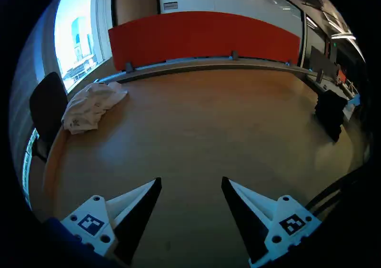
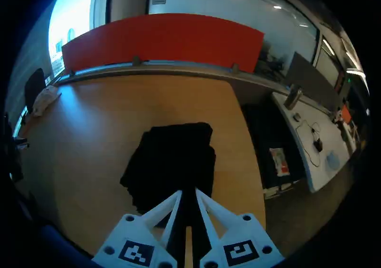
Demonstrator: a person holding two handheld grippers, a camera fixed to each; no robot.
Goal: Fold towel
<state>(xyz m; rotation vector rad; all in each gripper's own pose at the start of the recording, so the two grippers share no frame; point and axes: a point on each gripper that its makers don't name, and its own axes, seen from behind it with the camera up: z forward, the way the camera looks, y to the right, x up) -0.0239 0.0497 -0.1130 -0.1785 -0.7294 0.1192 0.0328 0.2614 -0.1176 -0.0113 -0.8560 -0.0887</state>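
A black towel (image 2: pixel 171 160) lies bunched on the wooden table (image 2: pixel 95 139), near its right edge. My right gripper (image 2: pixel 188 190) sits at the towel's near edge, its fingers almost together with dark cloth pinched between them. The same black towel (image 1: pixel 331 113) appears far to the right in the left gripper view. My left gripper (image 1: pixel 191 179) hovers open over bare table (image 1: pixel 200 125), with nothing between its fingers.
A crumpled white cloth (image 1: pixel 93 106) rests at the table's far left corner, also visible as the white cloth (image 2: pixel 45 98). A red divider (image 1: pixel 205 36) runs along the far edge. A black chair (image 1: pixel 47 106) stands on the left. A grey desk (image 2: pixel 309 139) with cables stands on the right.
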